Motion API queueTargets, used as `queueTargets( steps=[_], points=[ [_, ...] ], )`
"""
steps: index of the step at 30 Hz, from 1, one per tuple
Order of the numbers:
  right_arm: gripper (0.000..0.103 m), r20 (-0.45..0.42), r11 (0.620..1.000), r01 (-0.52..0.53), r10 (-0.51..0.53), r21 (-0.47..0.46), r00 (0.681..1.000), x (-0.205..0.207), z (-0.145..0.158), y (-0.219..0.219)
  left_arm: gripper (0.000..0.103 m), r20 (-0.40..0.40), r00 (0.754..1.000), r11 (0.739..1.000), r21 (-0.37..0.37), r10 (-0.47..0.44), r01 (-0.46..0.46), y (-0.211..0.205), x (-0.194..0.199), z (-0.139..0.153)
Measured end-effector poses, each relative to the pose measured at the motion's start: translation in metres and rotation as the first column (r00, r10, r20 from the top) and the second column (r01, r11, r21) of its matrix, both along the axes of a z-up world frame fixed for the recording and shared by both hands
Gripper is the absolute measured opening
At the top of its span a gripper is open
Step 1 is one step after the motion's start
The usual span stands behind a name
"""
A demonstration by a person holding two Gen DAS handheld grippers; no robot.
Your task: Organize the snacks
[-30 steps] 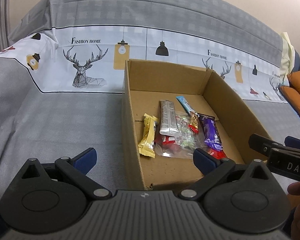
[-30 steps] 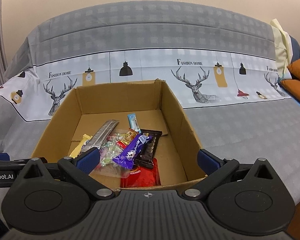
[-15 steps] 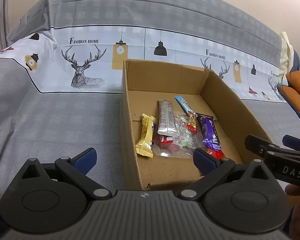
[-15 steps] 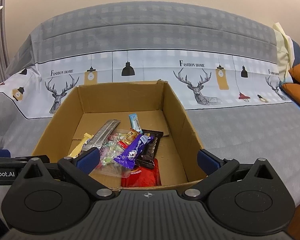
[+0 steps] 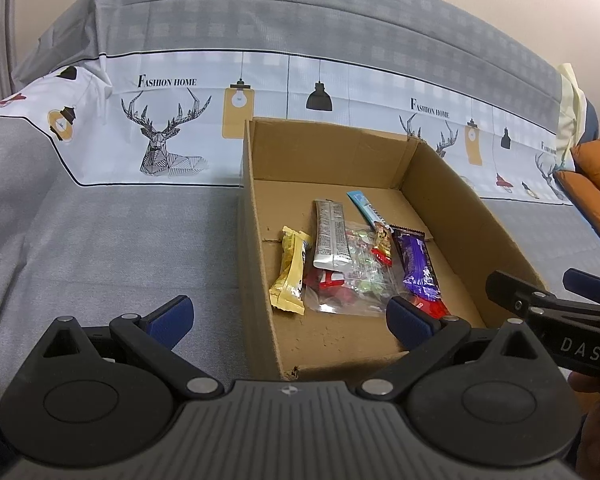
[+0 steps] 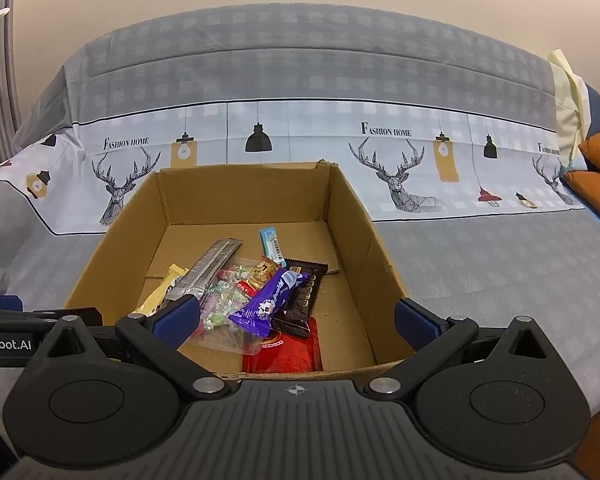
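Currently both tongs are hovering spread wide and empty at the near edge of the open brown cardboard box [image 6: 352, 216], which is sitting on the grey printed sofa cover [image 6: 480, 264]. The left tongs [image 5: 288, 316] and right tongs [image 6: 296, 316] are gripping nothing. Snacks are lying heaped on the box floor: a purple foil bar [image 6: 270, 300] resting atop a dark chocolate wrapper [image 6: 304, 300], a yellow packet [image 5: 290, 268] and a silver sachet [image 5: 331, 236]. Seemingly a pick is being chosen; the next move calls for dipping in and closing on one wrapper.

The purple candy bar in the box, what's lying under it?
The purple candy bar lies across a dark brown chocolate bar; beneath both is a flat red packet, its upper part covered.
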State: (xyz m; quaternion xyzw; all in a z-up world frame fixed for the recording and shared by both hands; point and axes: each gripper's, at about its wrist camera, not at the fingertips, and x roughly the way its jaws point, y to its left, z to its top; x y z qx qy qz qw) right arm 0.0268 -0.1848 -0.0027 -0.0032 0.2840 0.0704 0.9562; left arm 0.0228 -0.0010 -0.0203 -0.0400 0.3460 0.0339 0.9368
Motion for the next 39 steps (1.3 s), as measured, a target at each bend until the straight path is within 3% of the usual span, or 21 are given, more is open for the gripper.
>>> queueTargets(
  steps=[39],
  points=[
    [0.103,0.006,1.000,-0.008,0.008,-0.010,1.000,-0.0011,-0.0001,0.0023,0.103,-0.002,1.000,1.000,-0.013,-0.008,0.008,-0.0001,0.0011,-0.0016]
  ],
)
